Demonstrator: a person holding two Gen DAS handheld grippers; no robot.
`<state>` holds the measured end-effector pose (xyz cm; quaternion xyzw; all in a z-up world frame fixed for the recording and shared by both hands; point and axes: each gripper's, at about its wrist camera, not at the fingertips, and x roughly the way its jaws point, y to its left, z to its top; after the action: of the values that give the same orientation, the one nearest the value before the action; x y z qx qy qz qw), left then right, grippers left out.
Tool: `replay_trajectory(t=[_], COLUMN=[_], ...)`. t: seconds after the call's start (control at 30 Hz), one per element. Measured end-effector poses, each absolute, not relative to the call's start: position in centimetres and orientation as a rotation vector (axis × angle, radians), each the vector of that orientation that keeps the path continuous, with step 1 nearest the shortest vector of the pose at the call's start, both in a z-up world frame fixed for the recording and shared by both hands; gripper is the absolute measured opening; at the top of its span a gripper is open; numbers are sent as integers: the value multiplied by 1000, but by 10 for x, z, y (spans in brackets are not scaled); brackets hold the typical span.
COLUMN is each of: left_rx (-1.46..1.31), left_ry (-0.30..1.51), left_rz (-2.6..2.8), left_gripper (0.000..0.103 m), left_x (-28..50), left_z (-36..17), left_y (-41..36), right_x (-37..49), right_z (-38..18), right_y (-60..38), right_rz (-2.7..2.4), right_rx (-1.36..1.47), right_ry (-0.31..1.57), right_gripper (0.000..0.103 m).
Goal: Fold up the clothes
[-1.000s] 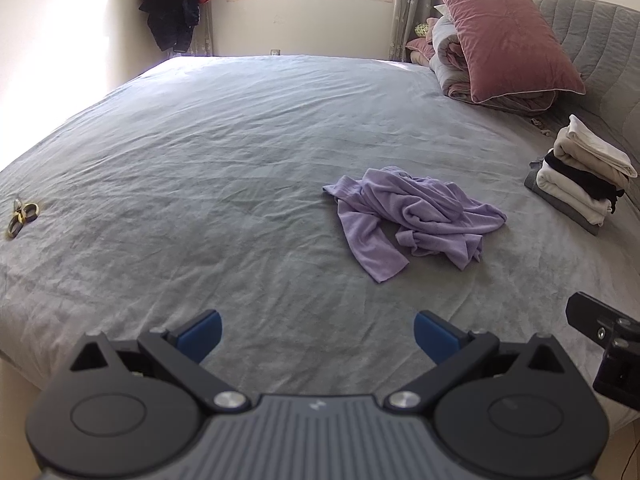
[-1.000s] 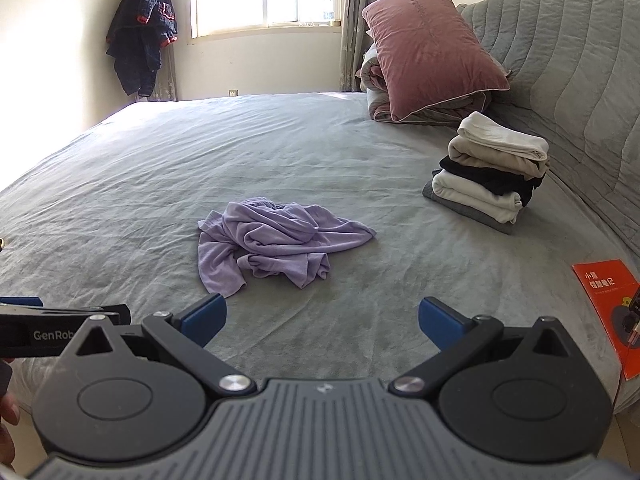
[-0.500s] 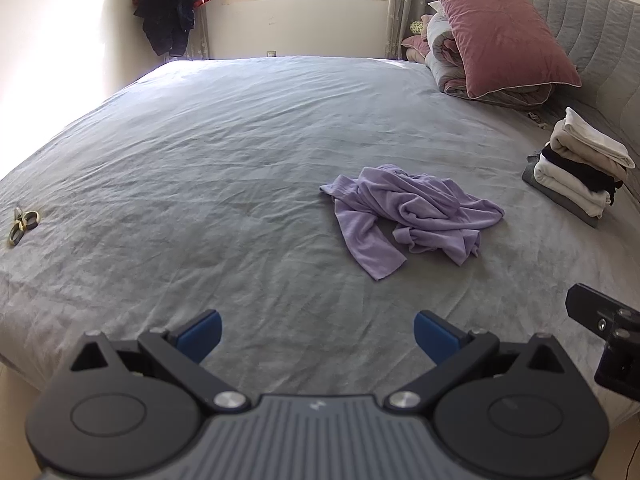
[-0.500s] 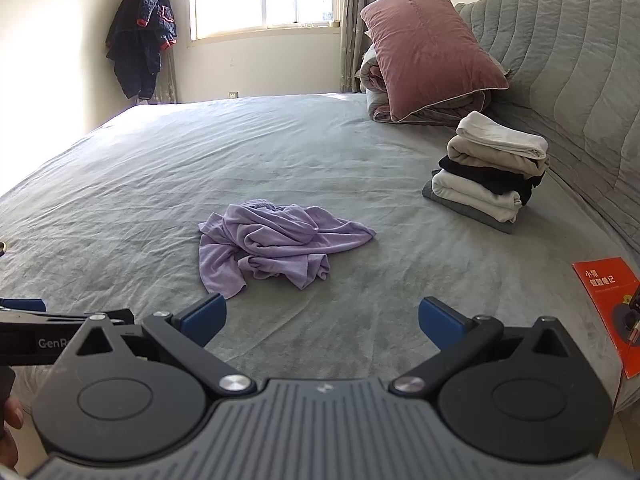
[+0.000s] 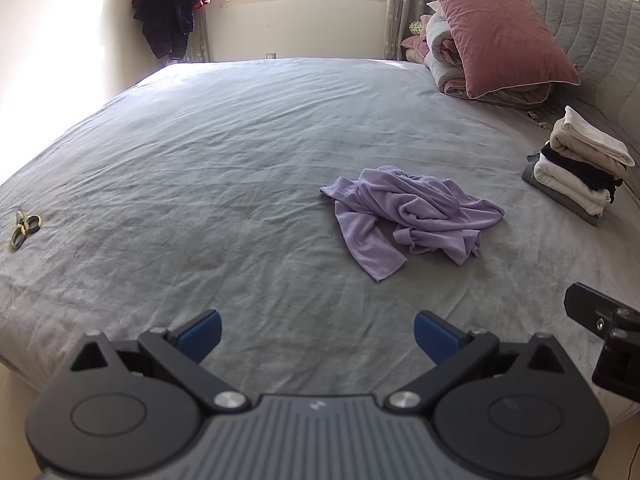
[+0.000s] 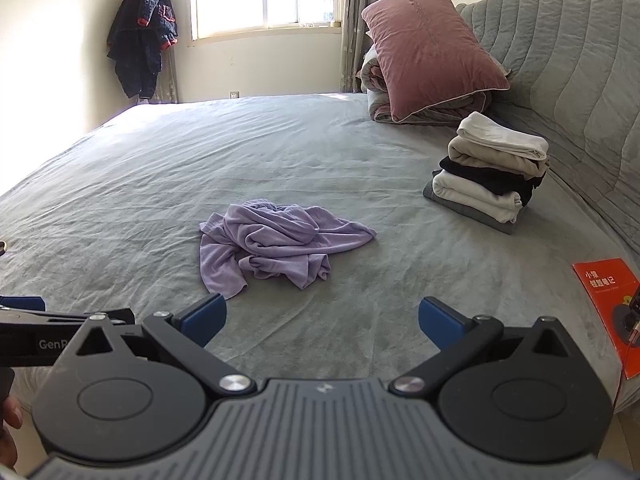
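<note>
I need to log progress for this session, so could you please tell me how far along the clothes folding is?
Done: a stack of folded white, beige, black and grey garments sits near the grey padded headboard. In hand: nothing; the left gripper and right gripper are both open and empty, short of the clothing. Left: the crumpled lilac long-sleeved top lies unfolded mid-bed on the grey bedspread.

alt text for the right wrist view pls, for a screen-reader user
A crumpled lilac top lies unfolded mid-bed on a grey bedspread, ahead of the open, empty right gripper. A stack of folded clothes sits to the right near the headboard, a pink pillow behind it, a red booklet at the bed's right edge.
</note>
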<state>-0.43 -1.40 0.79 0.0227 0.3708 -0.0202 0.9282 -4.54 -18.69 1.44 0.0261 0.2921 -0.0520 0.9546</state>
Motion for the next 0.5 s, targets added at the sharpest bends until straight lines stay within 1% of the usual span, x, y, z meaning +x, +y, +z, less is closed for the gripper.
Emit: replay_trajectory(t=[0.5], left_rx=[55], left_ry=[757], left_rz=[-38], left_gripper=[102], left_x=[-5], left_z=[9], left_y=[-15], right_x=[-46], right_z=[16], right_y=[-186], right_rz=[-105], right_rx=[47], right_ry=[593], right_gripper=[103])
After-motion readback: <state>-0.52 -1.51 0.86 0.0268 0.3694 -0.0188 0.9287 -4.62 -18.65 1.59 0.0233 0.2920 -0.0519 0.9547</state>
